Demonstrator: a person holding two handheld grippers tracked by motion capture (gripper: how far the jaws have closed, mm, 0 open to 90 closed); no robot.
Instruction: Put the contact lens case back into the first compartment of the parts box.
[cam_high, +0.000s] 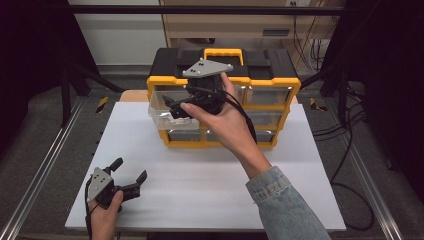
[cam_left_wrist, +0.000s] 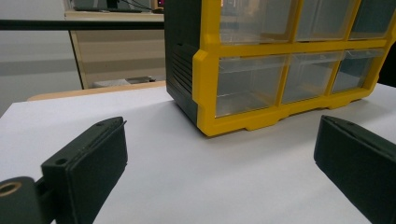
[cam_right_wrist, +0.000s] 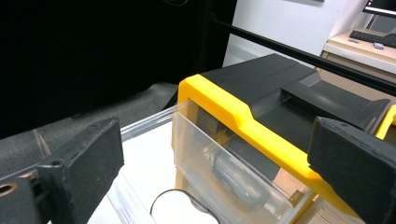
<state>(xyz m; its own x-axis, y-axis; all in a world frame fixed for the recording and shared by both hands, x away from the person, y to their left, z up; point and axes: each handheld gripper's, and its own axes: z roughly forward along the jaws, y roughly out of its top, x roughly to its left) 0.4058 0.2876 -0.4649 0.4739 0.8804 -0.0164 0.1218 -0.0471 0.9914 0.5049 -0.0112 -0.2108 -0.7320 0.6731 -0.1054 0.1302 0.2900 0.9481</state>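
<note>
A yellow and black organizer box (cam_high: 260, 80) with clear drawers stands at the back of the white table (cam_high: 210, 190). One clear drawer (cam_high: 160, 114) on its left side is pulled out. My right gripper (cam_high: 173, 107) hovers over that drawer, open, with nothing between its jaws. In the right gripper view the open gripper (cam_right_wrist: 217, 140) looks down on the box's yellow corner (cam_right_wrist: 219, 100), where a dark grey oblong thing (cam_right_wrist: 238, 181) shows through a clear wall. A thin black ring (cam_right_wrist: 180, 198) lies below. My left gripper (cam_high: 131, 169) rests open at the table's front left.
In the left gripper view the open gripper (cam_left_wrist: 219, 158) faces the organizer's lower drawers (cam_left_wrist: 250, 84) across bare white table. Black frame posts (cam_high: 65, 85) stand at both sides. Cables (cam_high: 350, 150) lie on the floor at right. A wooden cabinet (cam_high: 225, 25) stands behind.
</note>
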